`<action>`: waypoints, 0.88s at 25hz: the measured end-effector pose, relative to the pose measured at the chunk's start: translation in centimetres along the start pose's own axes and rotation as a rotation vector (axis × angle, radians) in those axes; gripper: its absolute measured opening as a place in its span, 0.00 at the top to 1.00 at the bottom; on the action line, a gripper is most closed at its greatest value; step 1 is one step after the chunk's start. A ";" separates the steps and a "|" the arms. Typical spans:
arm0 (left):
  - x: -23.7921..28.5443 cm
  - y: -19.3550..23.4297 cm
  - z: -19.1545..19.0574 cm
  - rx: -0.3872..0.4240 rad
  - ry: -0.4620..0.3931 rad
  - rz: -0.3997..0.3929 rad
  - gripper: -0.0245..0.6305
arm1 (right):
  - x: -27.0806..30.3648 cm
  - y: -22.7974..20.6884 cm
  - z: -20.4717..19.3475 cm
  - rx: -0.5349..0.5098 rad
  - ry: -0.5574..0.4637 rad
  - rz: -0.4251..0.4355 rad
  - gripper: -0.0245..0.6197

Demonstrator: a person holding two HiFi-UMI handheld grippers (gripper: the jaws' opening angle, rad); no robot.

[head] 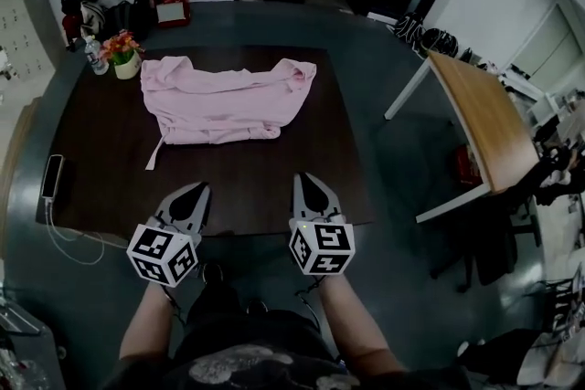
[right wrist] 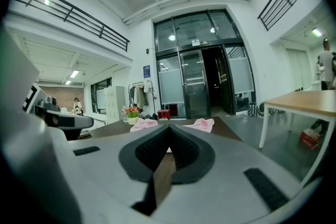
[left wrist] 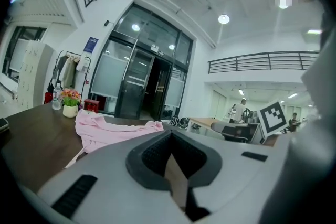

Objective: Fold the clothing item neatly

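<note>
A pink garment point(head: 224, 99) lies loosely bunched on the far half of the dark table point(head: 274, 169), with a thin strap trailing toward the near left. It shows in the left gripper view as a pink garment point(left wrist: 113, 132) ahead and to the left, and in the right gripper view as two pink lumps of the garment point(right wrist: 202, 124) far ahead. My left gripper point(head: 196, 190) and right gripper point(head: 305, 181) hover over the table's near edge, well short of the cloth. Both are shut with nothing between the jaws.
A potted flower point(head: 122, 56) and a bottle point(head: 94, 56) stand at the table's far left corner. A phone point(head: 53, 175) with a cable lies at the left edge. A wooden-topped table point(head: 480, 128) stands to the right, a red box point(head: 170, 0) beyond.
</note>
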State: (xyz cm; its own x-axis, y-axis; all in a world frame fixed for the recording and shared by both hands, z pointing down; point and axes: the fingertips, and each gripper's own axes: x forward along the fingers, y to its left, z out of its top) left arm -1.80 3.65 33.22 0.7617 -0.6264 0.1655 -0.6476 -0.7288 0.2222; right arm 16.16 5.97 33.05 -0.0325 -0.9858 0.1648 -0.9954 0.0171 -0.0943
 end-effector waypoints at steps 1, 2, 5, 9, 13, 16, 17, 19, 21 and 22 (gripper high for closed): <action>-0.6 -0.8 0.2 0.006 -0.002 -0.010 0.95 | -1.0 0.4 0.0 0.003 0.000 0.002 0.97; -1.2 -1.4 0.4 0.014 -0.005 -0.020 0.95 | -2.0 0.8 0.0 0.005 0.000 0.003 0.97; -3.0 -2.7 0.7 0.015 -0.021 -0.048 0.95 | -4.8 2.1 -0.3 -0.003 -0.008 -0.007 0.97; -6.7 -3.9 0.2 -0.004 -0.036 -0.091 0.95 | -8.6 4.8 -1.2 0.000 -0.030 -0.047 0.97; -13.4 -4.6 -1.1 -0.013 -0.025 -0.138 0.95 | -12.9 9.8 -2.8 0.029 -0.036 -0.082 0.97; -18.2 -4.7 -2.1 -0.006 -0.027 -0.160 0.95 | -16.5 13.1 -3.7 0.015 -0.048 -0.104 0.97; -19.6 -4.7 -2.4 -0.006 -0.029 -0.161 0.95 | -17.7 14.0 -4.1 0.010 -0.050 -0.111 0.97; -22.1 -4.5 -3.2 -0.015 -0.026 -0.155 0.95 | -19.7 15.6 -5.2 0.017 -0.038 -0.120 0.97; -24.4 -4.5 -4.2 -0.038 -0.020 -0.148 0.95 | -21.4 17.1 -6.5 0.030 -0.013 -0.116 0.97; -25.4 -4.7 -4.6 -0.048 -0.017 -0.147 0.95 | -22.1 17.7 -6.9 0.029 -0.004 -0.116 0.97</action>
State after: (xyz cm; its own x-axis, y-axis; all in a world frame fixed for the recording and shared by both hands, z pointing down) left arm -18.03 24.25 32.39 0.8478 -0.5185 0.1112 -0.5268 -0.7995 0.2885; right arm -1.36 29.20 34.55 0.0830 -0.9814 0.1729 -0.9894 -0.1019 -0.1035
